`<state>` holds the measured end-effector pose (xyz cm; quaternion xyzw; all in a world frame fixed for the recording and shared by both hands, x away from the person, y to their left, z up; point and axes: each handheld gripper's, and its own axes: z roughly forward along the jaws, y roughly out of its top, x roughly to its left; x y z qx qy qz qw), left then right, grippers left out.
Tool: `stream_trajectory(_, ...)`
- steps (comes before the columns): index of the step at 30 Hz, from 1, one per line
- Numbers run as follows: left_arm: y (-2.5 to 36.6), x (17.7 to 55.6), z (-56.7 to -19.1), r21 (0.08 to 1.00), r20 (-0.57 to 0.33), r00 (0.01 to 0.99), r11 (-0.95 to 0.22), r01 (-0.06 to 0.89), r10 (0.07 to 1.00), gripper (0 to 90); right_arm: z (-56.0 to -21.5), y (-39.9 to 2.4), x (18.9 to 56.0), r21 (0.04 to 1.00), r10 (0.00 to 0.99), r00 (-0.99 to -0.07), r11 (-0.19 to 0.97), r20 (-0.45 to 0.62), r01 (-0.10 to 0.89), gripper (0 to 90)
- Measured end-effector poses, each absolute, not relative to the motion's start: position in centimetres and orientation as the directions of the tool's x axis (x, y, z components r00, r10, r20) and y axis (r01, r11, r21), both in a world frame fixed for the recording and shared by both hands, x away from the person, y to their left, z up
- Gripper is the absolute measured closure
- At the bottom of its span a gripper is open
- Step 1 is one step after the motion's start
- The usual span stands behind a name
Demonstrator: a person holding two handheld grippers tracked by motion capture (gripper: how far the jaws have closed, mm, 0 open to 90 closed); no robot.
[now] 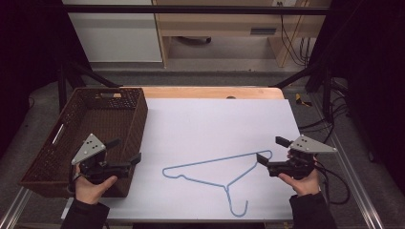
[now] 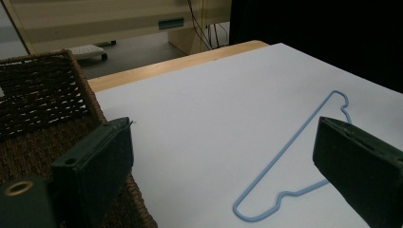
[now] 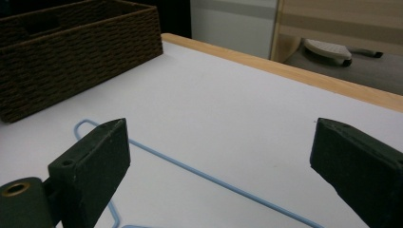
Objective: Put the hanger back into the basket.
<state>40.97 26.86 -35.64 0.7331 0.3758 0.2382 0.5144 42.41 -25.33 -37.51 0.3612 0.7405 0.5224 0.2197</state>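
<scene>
A thin light-blue wire clothes hanger (image 1: 217, 171) lies flat on the white sheet covering the table (image 1: 210, 119), its long bar running across the near middle and its hook curling toward the person's edge. In the left gripper view the hanger (image 2: 294, 156) stretches away between the two black jaws, and in the right gripper view its bar (image 3: 199, 173) crosses the sheet just beyond the jaws.

The right gripper (image 1: 268, 154) sits just beside the hanger's right end, held in the person's right hand (image 1: 302, 179); its jaws stand wide apart with nothing between them, and whether a jaw tip touches the wire cannot be told. The left gripper (image 1: 126, 150), held in the left hand (image 1: 93, 186), hovers at the near right corner of a dark brown woven rectangular basket (image 1: 45, 157), well apart from the hanger's left end; its jaws are likewise spread wide and hold nothing.

The basket stands at the table's left side, partly on the white sheet. A strip of bare light wood (image 1: 210, 92) shows along the table's far edge.
</scene>
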Motion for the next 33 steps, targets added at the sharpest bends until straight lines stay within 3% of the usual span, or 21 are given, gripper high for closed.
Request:
stream_trajectory(12,26.4,41.0,-35.9,0.929,-0.034,0.612,-0.200,0.310,0.791,6.1,-38.3,-20.7,43.3,0.893,0.712,-0.702,0.299,0.027,0.337,6.7)
stream_trajectory(33,26.2,41.0,-36.0,0.923,-0.021,0.621,-0.223,0.313,0.783,6.1,-42.0,-13.0,44.5,0.764,0.566,-0.824,0.524,0.018,0.377,16.2)
